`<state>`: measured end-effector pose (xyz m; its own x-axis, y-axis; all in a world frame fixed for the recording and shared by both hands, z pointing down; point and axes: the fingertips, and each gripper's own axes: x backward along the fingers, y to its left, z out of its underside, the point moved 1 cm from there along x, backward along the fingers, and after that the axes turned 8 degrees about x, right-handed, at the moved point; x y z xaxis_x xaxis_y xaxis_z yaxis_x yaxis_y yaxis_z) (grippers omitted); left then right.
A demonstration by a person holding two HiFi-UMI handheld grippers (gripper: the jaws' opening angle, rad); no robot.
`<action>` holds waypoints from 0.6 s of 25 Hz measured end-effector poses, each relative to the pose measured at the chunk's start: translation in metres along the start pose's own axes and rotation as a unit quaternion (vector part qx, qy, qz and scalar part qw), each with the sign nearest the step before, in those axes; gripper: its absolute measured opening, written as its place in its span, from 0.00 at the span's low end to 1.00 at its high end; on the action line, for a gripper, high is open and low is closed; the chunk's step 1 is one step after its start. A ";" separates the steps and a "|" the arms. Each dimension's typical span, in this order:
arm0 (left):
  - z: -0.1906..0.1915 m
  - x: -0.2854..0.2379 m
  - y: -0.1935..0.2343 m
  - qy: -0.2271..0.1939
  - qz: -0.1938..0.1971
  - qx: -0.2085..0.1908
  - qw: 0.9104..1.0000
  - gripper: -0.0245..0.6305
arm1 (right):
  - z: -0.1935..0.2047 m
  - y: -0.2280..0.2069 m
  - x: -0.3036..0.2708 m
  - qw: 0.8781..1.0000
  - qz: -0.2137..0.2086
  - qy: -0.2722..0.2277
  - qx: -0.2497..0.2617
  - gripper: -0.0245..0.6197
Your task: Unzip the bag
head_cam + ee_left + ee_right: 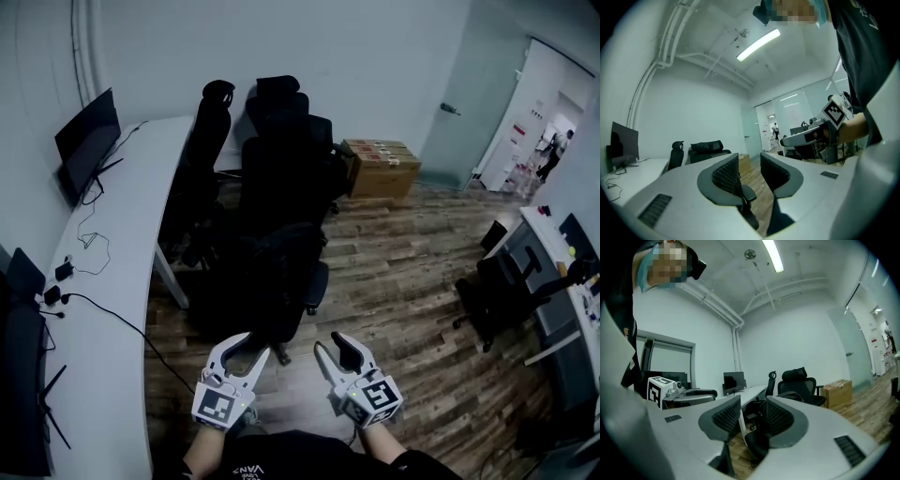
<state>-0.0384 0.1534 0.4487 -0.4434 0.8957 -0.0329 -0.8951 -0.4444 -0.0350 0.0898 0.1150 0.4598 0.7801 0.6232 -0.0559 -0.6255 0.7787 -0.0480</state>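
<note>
Jaws of left gripper point(251, 349) part-way apart, pads bare, nothing between them but wooden floor point(403, 272) and the far end of the room. Same with right gripper point(330, 345): jaws apart, nothing gripped, only chairs and desk showing through the gap. Both held low near 6 o'clock in the head view, side by side and not touching, tips aimed toward 12 o'clock. Bag point(286, 251), as far as can be told, the dark rounded bundle on the seat of nearest chair point(317, 283), straight ahead of both grippers at 12 o'clock and well apart from them; too dark to make out zip or pull. More black office chairs point(281, 131) crowded behind it toward 12 o'clock. Long white desk point(122, 281) curving from 7 to 11 o'clock, with monitor point(86, 141) at 10 o'clock and loose cables point(89, 248) at 9. Cardboard box point(380, 167) on the floor at 1 o'clock, near grey door point(469, 84). Second desk point(542, 239) and another chair point(492, 291) at 3 o'clock.
</note>
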 end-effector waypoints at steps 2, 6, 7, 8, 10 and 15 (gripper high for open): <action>0.006 -0.001 0.027 0.008 0.011 0.007 1.000 0.27 | 0.003 0.006 -0.026 1.000 0.009 0.008 -0.003 0.29; 0.021 -0.003 0.079 0.022 0.032 0.019 0.999 0.34 | 0.008 0.015 -0.073 0.999 0.040 0.013 -0.018 0.31; 0.023 -0.005 0.090 0.025 0.037 0.018 0.999 0.35 | 0.010 0.016 -0.082 0.999 0.047 0.012 -0.021 0.31; 0.024 -0.007 0.101 0.028 0.042 0.016 0.999 0.37 | 0.011 0.016 -0.090 0.998 0.054 0.013 -0.023 0.31; 0.029 -0.012 0.117 0.036 0.052 0.016 0.998 0.39 | 0.014 0.016 -0.104 0.997 0.067 0.018 -0.025 0.32; 0.055 -0.021 0.152 0.054 0.058 0.016 0.997 0.43 | 0.028 0.016 -0.131 0.996 0.084 0.039 -0.016 0.31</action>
<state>-0.1673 0.0678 0.4988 -0.5386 0.8305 -0.1420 -0.8396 -0.5432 0.0071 -0.0218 0.0483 0.4944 0.6612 0.7364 -0.1434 -0.7487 0.6599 -0.0630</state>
